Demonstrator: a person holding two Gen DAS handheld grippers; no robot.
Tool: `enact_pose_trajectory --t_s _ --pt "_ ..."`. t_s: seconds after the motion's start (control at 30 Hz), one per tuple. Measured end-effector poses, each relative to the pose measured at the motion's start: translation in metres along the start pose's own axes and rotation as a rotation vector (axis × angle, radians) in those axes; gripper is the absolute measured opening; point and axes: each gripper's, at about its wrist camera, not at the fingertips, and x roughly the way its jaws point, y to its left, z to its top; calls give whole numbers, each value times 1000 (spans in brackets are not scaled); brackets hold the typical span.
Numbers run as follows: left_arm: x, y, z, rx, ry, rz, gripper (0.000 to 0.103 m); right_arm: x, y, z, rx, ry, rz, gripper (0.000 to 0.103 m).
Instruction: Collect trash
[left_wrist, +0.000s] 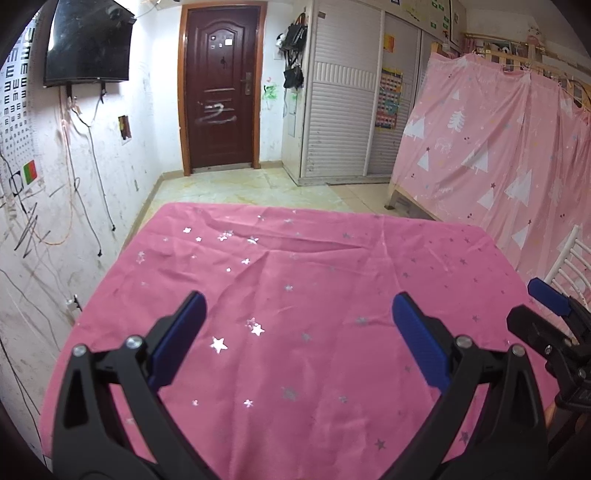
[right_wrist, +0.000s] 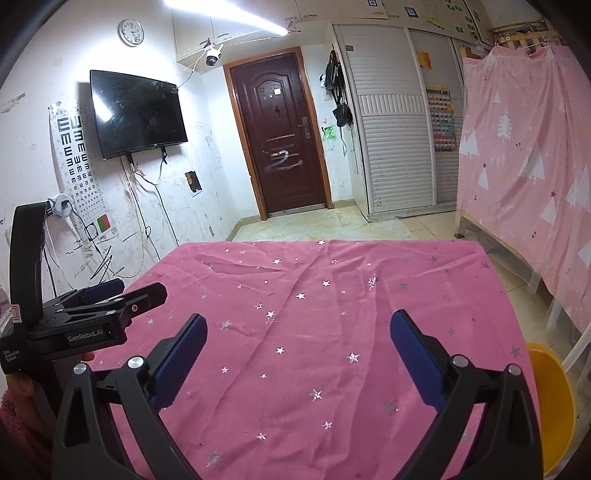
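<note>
both tongs, left (left_wrist: 299, 325) and right (right_wrist: 298, 345), gape empty above the pink starred cloth (left_wrist: 314, 266).

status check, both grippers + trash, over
Left gripper open, empty, over the pink star tablecloth. Right gripper open, empty. No trash visible on the cloth. Yellow container at the table's right edge; nothing in the way.
</note>
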Motion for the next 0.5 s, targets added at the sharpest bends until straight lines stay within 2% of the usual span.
enact_pose_trajectory --t_s 0.5 --pt "0 0 0 -1 0 -1 97 -1 0 -1 1 -4 1 93"
